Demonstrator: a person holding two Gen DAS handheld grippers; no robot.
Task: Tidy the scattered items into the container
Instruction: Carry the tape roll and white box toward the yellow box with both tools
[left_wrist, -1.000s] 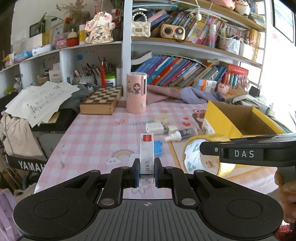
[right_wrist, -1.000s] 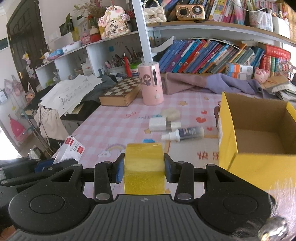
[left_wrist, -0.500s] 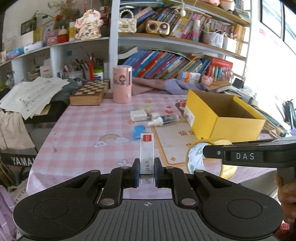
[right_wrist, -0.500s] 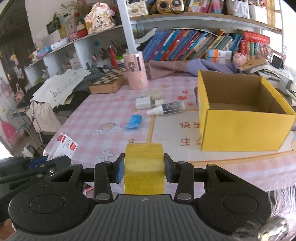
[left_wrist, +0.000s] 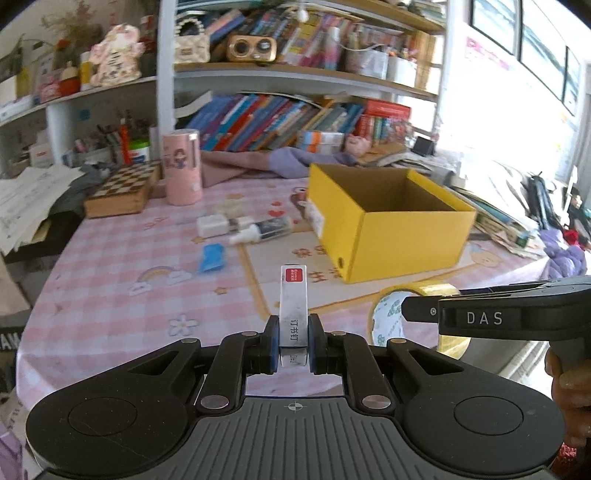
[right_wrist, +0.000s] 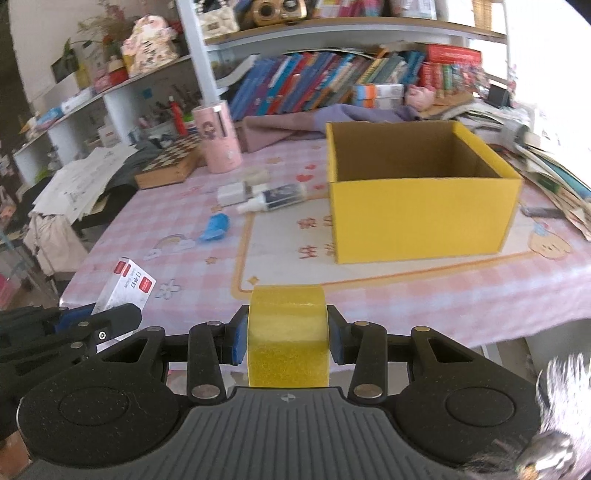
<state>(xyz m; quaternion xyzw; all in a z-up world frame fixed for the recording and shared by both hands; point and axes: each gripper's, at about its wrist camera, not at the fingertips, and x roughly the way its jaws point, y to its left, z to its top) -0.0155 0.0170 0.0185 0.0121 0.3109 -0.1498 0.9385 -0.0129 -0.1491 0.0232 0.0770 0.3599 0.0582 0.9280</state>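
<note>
My left gripper (left_wrist: 292, 341) is shut on a small white staple box (left_wrist: 293, 302) with a red label, held above the table's near edge; the box also shows in the right wrist view (right_wrist: 123, 286). My right gripper (right_wrist: 287, 338) is shut on a yellow tape roll (right_wrist: 288, 332), seen side-on in the left wrist view (left_wrist: 391, 317). The open yellow cardboard box (right_wrist: 421, 214) stands on the pink checked table, ahead and right of both grippers; it also shows in the left wrist view (left_wrist: 410, 236). What its floor holds is hidden. A glue bottle (right_wrist: 275, 195), a white eraser (right_wrist: 231, 192) and a blue item (right_wrist: 216, 229) lie left of the box.
A pink cylinder holder (right_wrist: 218, 138) and a wooden chess box (right_wrist: 170, 162) stand at the table's far left. Purple cloth (right_wrist: 317, 118) and bookshelves are behind the box. Stacked books and papers (right_wrist: 546, 173) crowd the right side. Loose papers (left_wrist: 26, 195) hang off the left.
Both grippers have pulled back and swung right with their loads. The yellow box has moved from the right edge of each view toward the middle, and more of the table shows.
</note>
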